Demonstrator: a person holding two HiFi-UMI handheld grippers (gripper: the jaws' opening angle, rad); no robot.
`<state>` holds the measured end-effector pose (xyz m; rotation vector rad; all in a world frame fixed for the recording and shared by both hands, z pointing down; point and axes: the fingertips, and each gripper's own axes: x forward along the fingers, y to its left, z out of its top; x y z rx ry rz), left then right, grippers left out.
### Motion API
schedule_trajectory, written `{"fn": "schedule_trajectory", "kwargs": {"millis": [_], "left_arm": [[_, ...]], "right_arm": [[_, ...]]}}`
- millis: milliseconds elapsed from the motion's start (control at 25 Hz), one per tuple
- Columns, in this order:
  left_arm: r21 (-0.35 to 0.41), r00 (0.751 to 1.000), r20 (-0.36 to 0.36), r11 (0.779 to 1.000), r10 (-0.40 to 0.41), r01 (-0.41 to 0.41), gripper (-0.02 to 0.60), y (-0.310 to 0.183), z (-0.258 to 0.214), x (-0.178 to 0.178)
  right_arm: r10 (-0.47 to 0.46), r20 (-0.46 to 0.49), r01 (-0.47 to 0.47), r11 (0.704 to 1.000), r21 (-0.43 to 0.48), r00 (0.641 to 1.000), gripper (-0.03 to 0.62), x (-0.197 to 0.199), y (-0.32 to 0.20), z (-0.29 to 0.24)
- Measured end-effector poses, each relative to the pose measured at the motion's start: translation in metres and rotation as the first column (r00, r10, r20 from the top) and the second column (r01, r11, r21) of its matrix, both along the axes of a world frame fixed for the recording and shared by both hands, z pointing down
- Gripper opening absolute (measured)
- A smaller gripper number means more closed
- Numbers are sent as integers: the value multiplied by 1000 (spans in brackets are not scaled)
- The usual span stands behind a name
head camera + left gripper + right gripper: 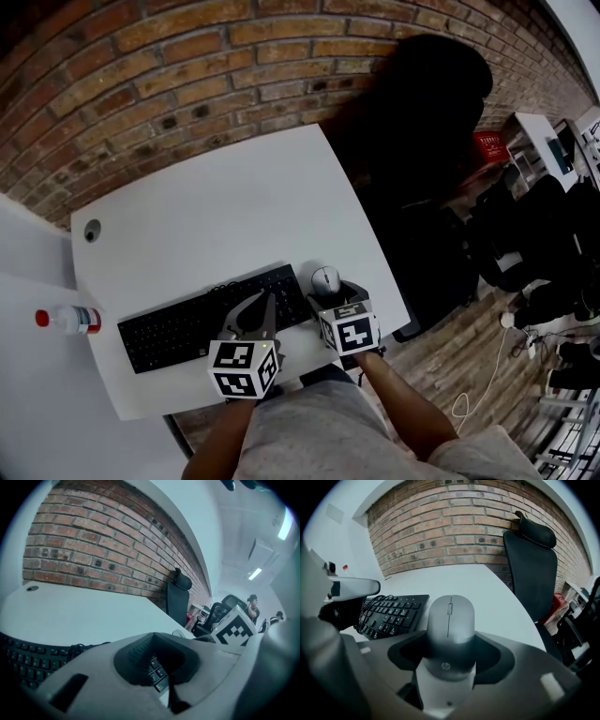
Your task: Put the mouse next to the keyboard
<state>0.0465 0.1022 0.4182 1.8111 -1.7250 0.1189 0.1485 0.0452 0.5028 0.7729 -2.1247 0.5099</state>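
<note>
A grey mouse [325, 278] lies on the white table [234, 206] just right of the black keyboard [206, 319]. My right gripper [330, 298] comes at it from the near side. In the right gripper view the dark pads press both sides of the mouse [450, 625] at its rear, so the right gripper [449, 660] is shut on it; the keyboard [391, 613] sits to its left. My left gripper [265, 302] hovers over the keyboard's right end, jaws together and holding nothing. In the left gripper view a few keys [157, 670] show through the shut left gripper [159, 667].
A clear bottle with a red cap [70, 320] lies on the neighbouring white table at the left. A black office chair [422, 141] stands against the brick wall right of the table. A round cable grommet [92, 231] sits at the table's far left. The table's right edge is close to the mouse.
</note>
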Motion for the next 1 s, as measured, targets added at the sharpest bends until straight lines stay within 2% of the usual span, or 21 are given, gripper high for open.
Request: {"fn": "schedule_trajectory", "kwargs": {"millis": [280, 720, 1000], "left_arm": [[7, 1000, -2, 1000, -16, 16, -8, 4, -3, -5], [20, 999, 16, 999, -37, 37, -6, 13, -10, -11], [47, 997, 31, 997, -67, 65, -6, 19, -22, -19]], "right_arm": [[-27, -16, 28, 999, 26, 1000, 306, -1, 0, 0], [-22, -3, 22, 999, 34, 1000, 307, -1, 1, -1], [-34, 65, 28, 995, 93, 997, 300, -7, 0, -30]]}}
